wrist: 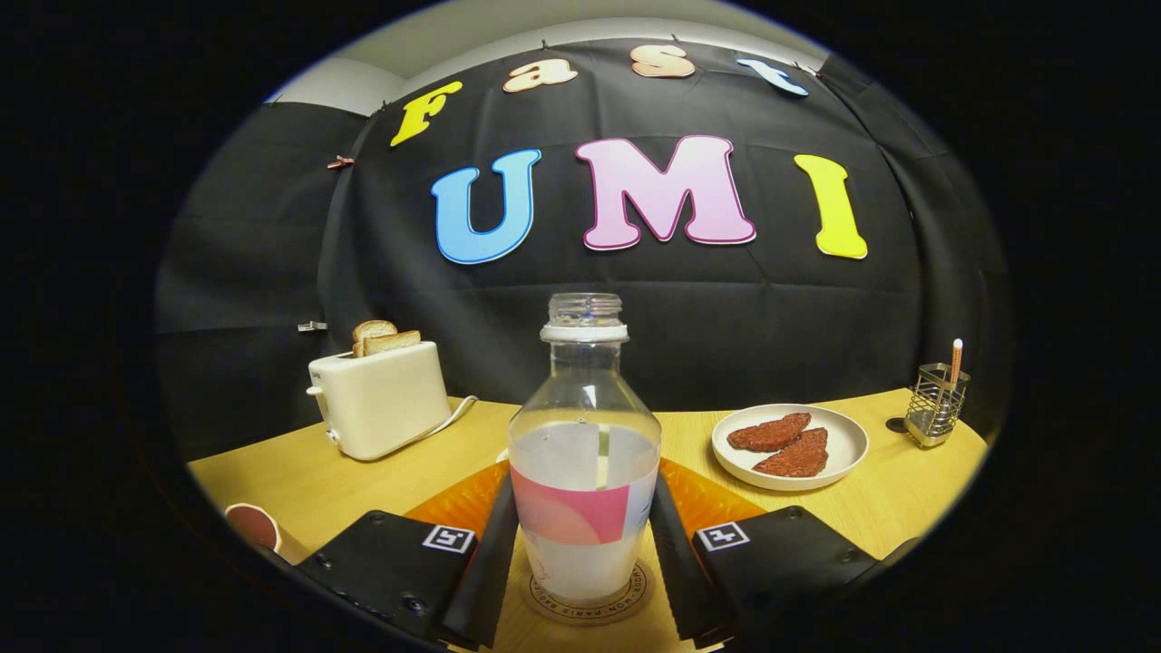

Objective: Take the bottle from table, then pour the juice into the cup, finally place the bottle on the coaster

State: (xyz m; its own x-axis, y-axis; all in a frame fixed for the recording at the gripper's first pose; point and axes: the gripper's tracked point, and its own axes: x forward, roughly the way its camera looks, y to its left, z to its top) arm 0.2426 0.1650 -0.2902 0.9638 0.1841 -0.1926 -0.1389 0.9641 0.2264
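bottle standing on the coaster between the gripper's fingers

the clear, capless bottle (583, 472) stands upright on the round coaster (594, 600), which lies on the wooden table (907, 494) in front of an orange mat (458, 499). the gripper (580, 580) has a finger (485, 571) on each side of the bottle's lower body, right against it; whether the jaws press on it or just flank it, i cannot tell. the cup (254, 526) sits off to the left, beside the left finger's housing. beyond are a white toaster (381, 399) with bread, a plate (789, 446) with two reddish pieces, and a wire holder (937, 404).
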